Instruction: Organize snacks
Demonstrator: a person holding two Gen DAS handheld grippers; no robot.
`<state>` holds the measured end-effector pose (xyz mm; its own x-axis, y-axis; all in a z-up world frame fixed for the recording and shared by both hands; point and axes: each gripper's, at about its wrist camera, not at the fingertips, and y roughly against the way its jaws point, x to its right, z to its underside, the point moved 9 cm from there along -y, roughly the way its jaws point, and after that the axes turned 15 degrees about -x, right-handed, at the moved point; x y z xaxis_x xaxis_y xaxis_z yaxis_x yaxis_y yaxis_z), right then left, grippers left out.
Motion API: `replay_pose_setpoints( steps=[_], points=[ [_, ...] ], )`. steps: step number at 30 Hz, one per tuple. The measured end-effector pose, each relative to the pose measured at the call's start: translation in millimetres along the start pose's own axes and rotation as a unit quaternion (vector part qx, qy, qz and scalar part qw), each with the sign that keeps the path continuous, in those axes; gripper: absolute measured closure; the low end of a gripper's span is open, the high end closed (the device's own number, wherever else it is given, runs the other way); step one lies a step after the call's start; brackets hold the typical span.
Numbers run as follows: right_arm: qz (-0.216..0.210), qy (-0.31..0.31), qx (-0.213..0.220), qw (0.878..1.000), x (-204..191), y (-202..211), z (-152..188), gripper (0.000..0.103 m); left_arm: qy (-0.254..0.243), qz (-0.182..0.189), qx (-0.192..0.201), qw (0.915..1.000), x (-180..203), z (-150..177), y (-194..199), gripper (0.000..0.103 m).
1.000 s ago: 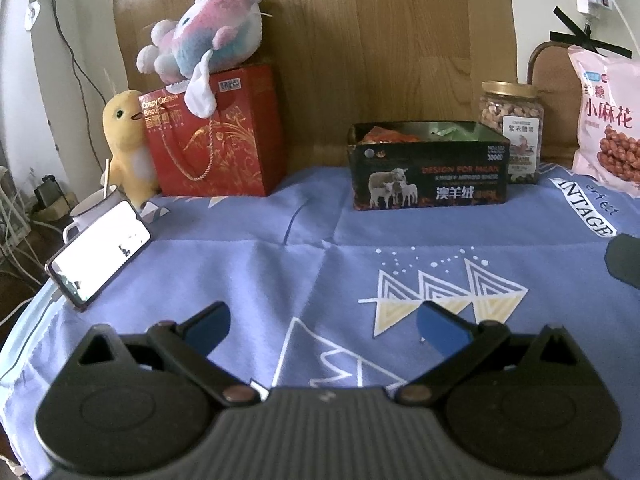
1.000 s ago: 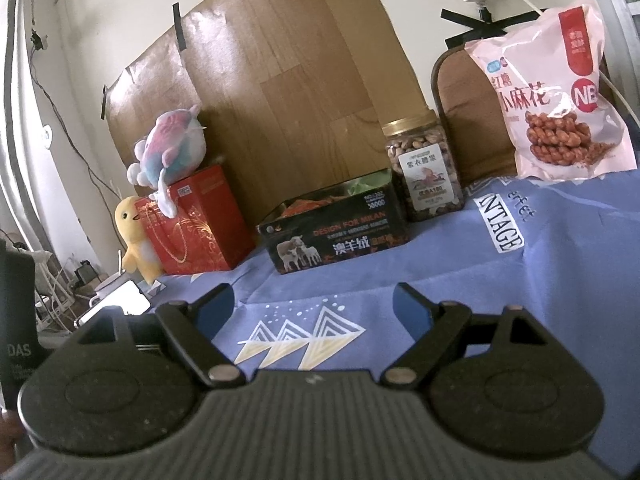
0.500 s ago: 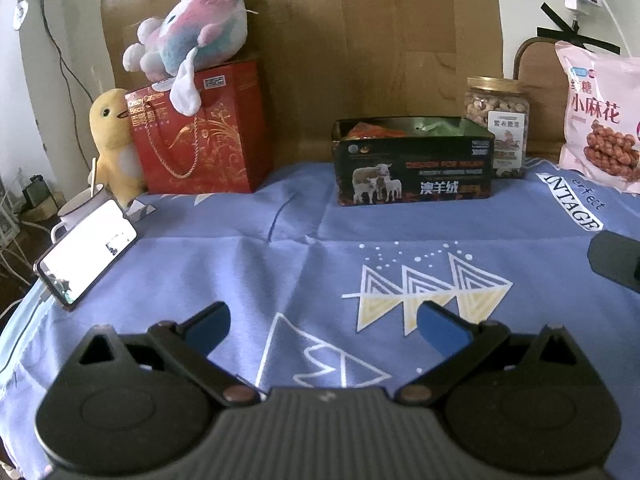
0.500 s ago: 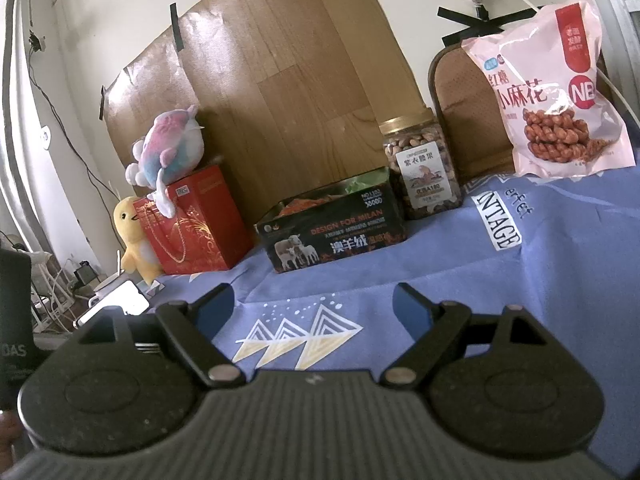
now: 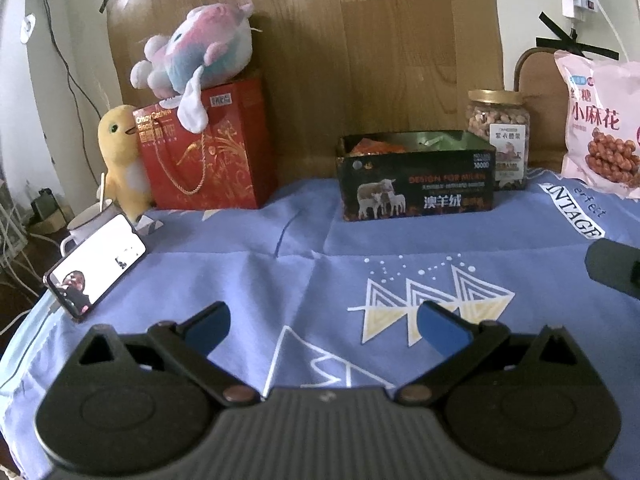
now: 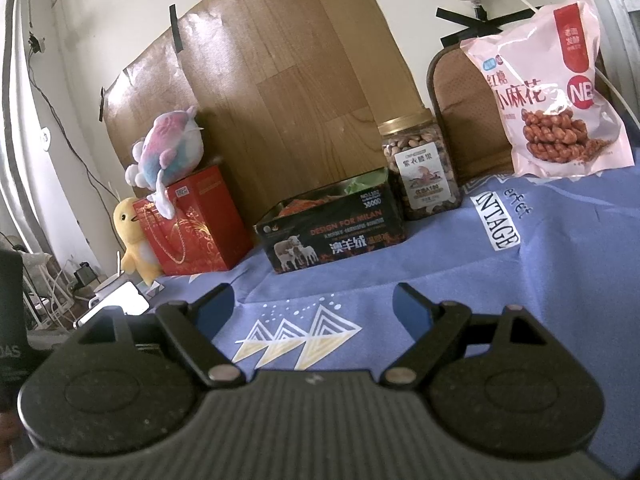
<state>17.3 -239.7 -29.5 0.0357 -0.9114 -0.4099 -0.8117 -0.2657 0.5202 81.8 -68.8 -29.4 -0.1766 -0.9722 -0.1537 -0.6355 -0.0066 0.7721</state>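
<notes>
A dark open box printed with sheep stands at the back of the blue cloth, with orange snack packets inside. Beside it on the right is a nut jar with a gold lid. A pink bag of fried twists leans at the far right. My left gripper is open and empty above the cloth, well short of the box. My right gripper is open and empty too, low over the cloth's triangle print.
A red gift bag with a plush toy on top stands back left, by a yellow plush duck. A phone leans near the left table edge by a white mug. A wooden board backs the table.
The left view has shifted slightly, swinging left then back right. The right gripper has edged a little forward toward the box. Both grippers stay open.
</notes>
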Motion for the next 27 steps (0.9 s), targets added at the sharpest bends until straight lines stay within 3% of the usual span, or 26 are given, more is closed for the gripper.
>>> replay_pose_setpoints(
  steps=[27],
  points=[
    [0.002, -0.001, 0.0, 1.0, 3.6, 0.7, 1.3, 0.015, 0.002, 0.009, -0.001, 1.0, 0.0, 0.1, 1.0, 0.0]
  ],
)
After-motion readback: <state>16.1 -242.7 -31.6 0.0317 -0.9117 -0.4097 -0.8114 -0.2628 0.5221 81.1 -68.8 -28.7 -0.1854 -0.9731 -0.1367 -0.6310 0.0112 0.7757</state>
